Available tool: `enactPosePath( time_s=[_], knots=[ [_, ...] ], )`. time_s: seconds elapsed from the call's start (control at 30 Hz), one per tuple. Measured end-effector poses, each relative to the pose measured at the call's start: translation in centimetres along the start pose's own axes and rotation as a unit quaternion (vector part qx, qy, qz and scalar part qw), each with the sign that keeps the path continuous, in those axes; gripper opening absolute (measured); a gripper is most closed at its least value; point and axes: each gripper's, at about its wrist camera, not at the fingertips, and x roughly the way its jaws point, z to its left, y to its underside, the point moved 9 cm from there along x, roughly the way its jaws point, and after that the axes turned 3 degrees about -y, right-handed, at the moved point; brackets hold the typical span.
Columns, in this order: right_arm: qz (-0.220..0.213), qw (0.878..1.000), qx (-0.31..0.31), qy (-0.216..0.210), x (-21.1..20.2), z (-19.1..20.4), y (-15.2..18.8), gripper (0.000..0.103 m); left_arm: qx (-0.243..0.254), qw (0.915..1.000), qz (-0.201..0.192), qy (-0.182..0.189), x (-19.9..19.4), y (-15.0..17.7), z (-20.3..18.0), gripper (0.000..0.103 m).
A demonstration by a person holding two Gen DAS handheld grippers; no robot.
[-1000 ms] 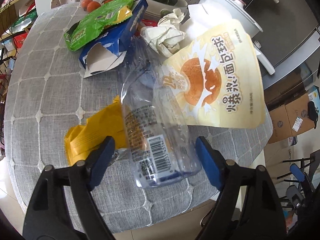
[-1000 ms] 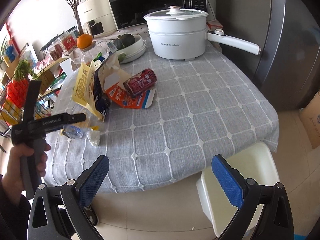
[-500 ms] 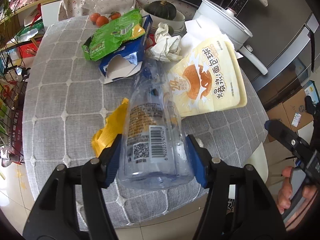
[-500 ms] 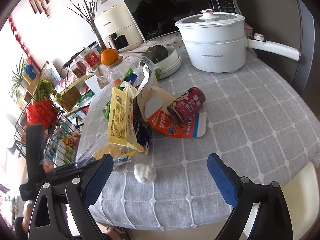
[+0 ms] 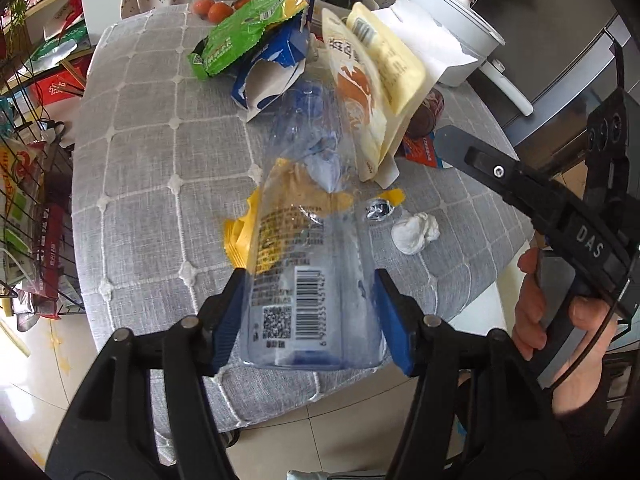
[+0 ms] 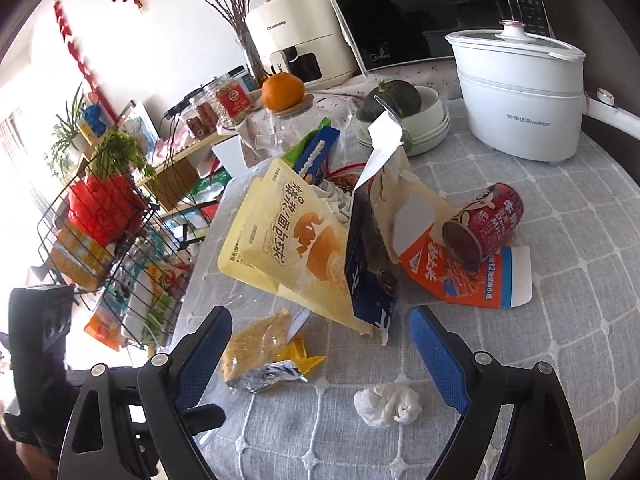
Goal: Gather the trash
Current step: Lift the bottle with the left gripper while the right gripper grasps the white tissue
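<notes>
My left gripper (image 5: 312, 320) is shut on the base of a clear plastic bottle (image 5: 304, 240), whose neck points away over the grey checked tablecloth (image 5: 152, 152). A yellow wrapper (image 5: 240, 236) lies beneath it. My right gripper (image 6: 320, 356) hovers low over the table edge, its jaws wide and closing with nothing pressed between them. Below its fingers lie a white tissue ball (image 6: 386, 404) and a crumpled foil wrapper (image 6: 272, 374). Beyond stand a cream bread bag (image 6: 288, 248), a dark blue box (image 6: 368, 280), an orange carton (image 6: 460, 276) and a red can (image 6: 484, 228).
A white electric pot (image 6: 520, 96), stacked bowls with a squash (image 6: 396, 100) and a glass jar topped by an orange (image 6: 282, 90) crowd the back. A wire basket rack (image 6: 100, 240) stands left of the table. A green wrapper (image 5: 244, 36) rests on a torn blue box (image 5: 276, 60).
The left jaws closed on the bottle and drew it toward the table's near edge. The right gripper swung left and down over the trash pile, its jaws narrowing a little.
</notes>
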Motion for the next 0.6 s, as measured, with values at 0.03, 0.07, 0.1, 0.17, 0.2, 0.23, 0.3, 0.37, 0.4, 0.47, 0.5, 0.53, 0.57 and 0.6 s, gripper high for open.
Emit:
enactPosePath(
  time_s=[0.03,0.07,0.1,0.17,0.2,0.23,0.3,0.37,0.4,0.47,0.5,0.53,0.57,0.6],
  knots=[
    [0.000,1.000,0.003,0.004,0.3,-0.2,0.1,0.091,0.003,1.0000,-0.001,-0.008,-0.1,0.0,0.2,0.063],
    [0.000,1.000,0.007,0.006,0.5,-0.4,0.1,0.091,0.009,0.9998,0.000,-0.015,-0.1,0.2,0.4,0.063],
    [0.000,1.000,0.009,0.008,0.7,-0.6,0.1,0.090,0.016,0.9997,0.003,-0.020,-0.1,0.4,0.5,0.063],
    [0.001,1.000,0.010,0.016,1.0,-1.2,0.1,0.090,0.028,0.9991,0.022,-0.023,0.2,1.1,0.6,0.063],
    [0.003,1.000,0.011,0.022,1.1,-1.5,0.1,0.089,0.031,0.9987,0.033,-0.023,0.4,1.4,0.7,0.063],
    [0.004,0.999,0.014,0.029,1.1,-1.9,0.2,0.089,0.029,0.9986,0.038,-0.023,0.4,1.7,1.0,0.064],
    [0.005,0.999,0.021,0.039,1.0,-2.6,0.2,0.089,0.026,0.9987,0.039,-0.020,0.4,1.8,1.2,0.064],
    [0.005,0.999,0.027,0.042,0.7,-3.2,0.1,0.089,0.028,0.9990,0.030,-0.016,0.1,1.5,1.1,0.065],
    [0.006,0.999,0.028,0.043,0.5,-3.4,0.1,0.089,0.028,0.9991,0.029,-0.015,0.0,1.1,1.0,0.066],
    [0.008,0.999,0.028,0.045,0.1,-3.7,0.1,0.089,0.028,0.9992,0.025,-0.013,0.1,0.5,0.6,0.071],
    [0.009,0.998,0.027,0.047,-0.1,-3.9,0.1,0.089,0.030,0.9992,0.023,-0.012,0.4,0.2,0.4,0.071],
    [0.010,0.998,0.026,0.049,-0.3,-4.0,0.1,0.089,0.033,0.9991,0.023,-0.013,0.8,-0.1,0.1,0.071],
    [0.010,0.998,0.026,0.052,-0.5,-4.2,0.2,0.089,0.036,0.9990,0.023,-0.012,1.4,-0.4,-0.2,0.071],
    [0.010,0.998,0.027,0.054,-0.7,-4.4,0.2,0.089,0.036,0.9989,0.025,-0.014,2.0,-0.6,-0.3,0.071]
  ],
)
